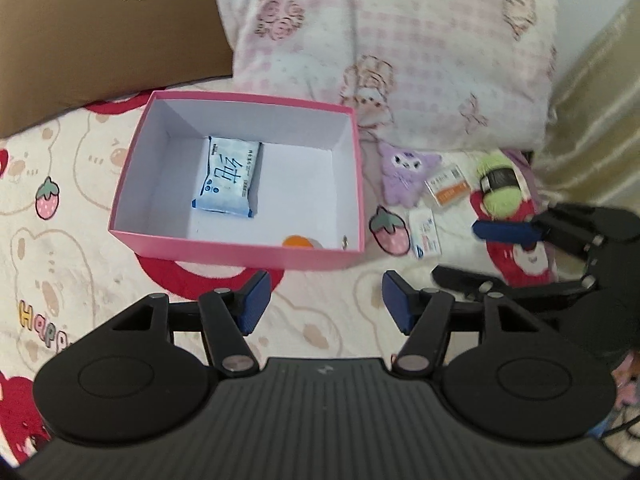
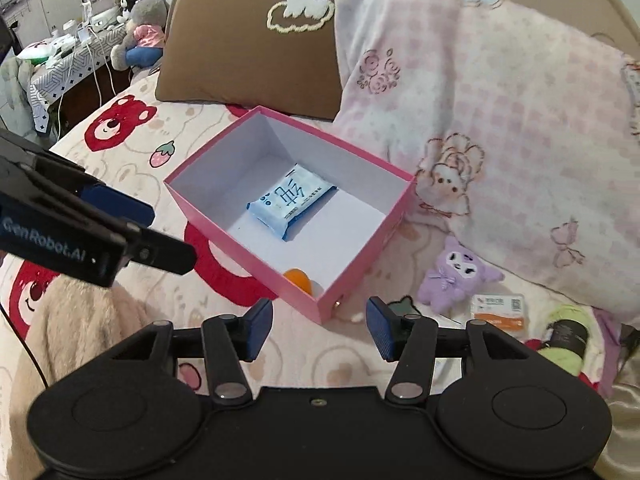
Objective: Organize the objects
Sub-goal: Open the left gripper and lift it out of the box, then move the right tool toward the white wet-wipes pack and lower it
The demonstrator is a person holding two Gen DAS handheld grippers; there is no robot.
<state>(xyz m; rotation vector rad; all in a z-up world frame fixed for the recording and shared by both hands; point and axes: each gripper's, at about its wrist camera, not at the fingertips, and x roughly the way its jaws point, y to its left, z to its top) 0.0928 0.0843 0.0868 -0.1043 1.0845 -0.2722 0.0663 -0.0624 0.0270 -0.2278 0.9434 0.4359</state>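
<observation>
- The pink box (image 1: pixel 236 246) sits open on the bed's cartoon-bear blanket (image 1: pixel 60 240), near the head end, just in front of the brown pillow (image 1: pixel 100 40) and the pink checked quilt (image 1: pixel 400 60). Its walls are pink outside and white inside.
- Inside it I count one blue-and-white tissue pack (image 1: pixel 228 176) lying flat towards the back wall, and one orange ball (image 1: pixel 298 241) tucked against the front wall.
- Outside, beside the box's right wall and towards the quilt, lie one purple plush toy (image 1: pixel 404 174), one orange-and-white packet (image 1: pixel 446 186), one small blue-and-white packet (image 1: pixel 426 234) and one green yarn ball (image 1: pixel 500 188) with a dark band.
- My left gripper (image 1: pixel 322 304) hangs above the blanket just short of the box's front wall, pointing steeply down; its blue pads stand apart with nothing between them.
- My right gripper (image 2: pixel 320 330) is tilted down at the box's near corner, jaws likewise parted and empty.
- Each claw shows in the other's view, side by side and apart.
</observation>
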